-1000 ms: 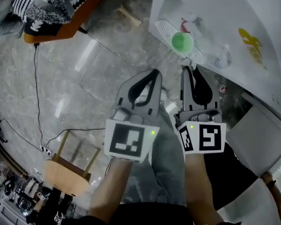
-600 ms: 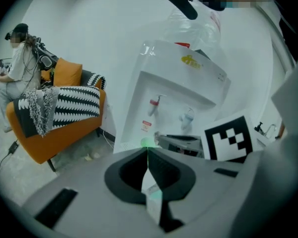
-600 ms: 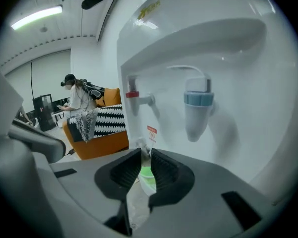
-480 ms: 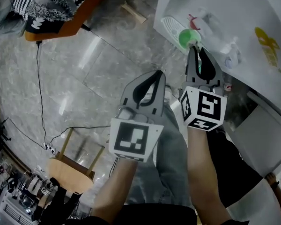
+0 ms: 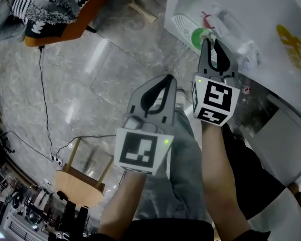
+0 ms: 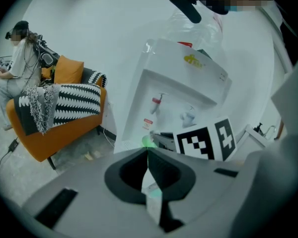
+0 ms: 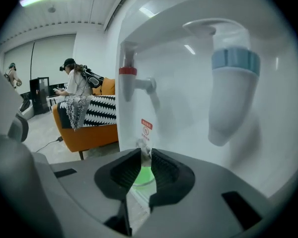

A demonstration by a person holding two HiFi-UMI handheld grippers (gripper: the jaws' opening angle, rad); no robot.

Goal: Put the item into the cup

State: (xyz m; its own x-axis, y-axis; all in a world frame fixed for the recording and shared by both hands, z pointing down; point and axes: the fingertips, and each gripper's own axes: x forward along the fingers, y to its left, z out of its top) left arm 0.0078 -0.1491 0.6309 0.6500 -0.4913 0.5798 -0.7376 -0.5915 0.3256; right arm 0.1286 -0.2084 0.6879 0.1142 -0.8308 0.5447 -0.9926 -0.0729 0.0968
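Moved since a second ago: right gripper point(image 5: 207, 40), carried forward from short of the water dispenser point(image 5: 251, 14) into its recess; left gripper point(image 5: 165, 78) much where it was

1. Water dispenser: white cabinet, largest entry; every place below is given from it
2. Drip tray point(image 5: 181, 25): white, slotted, at the foot of the dispenser's recess, below the red tap point(image 7: 128, 81) and the blue tap point(image 7: 236, 63)
3. Left gripper: held back from the dispenser's front, over the floor; jaws closed tip to tip, nothing between them
4. Right gripper: inside the dispenser's recess, tips over the tray; jaws clamped on the item
5. Cup point(image 7: 141, 175): green, upright on the dispenser's drip tray, directly beneath the right gripper's tips
6. Item point(image 7: 144, 144): small pale crumpled scrap, pinched at the jaw tips above the cup's mouth, not yet inside; material cannot be told

Handling note (judgement): the step in hand is the release. Centre the tips over the cup's mouth, lower until the item sits at or within the rim, then open. So light a scrap may cling to a pad or drift, so a low drop is safer. Keep the jaws off the cup's wall, as a light cup could tip or slide on the tray
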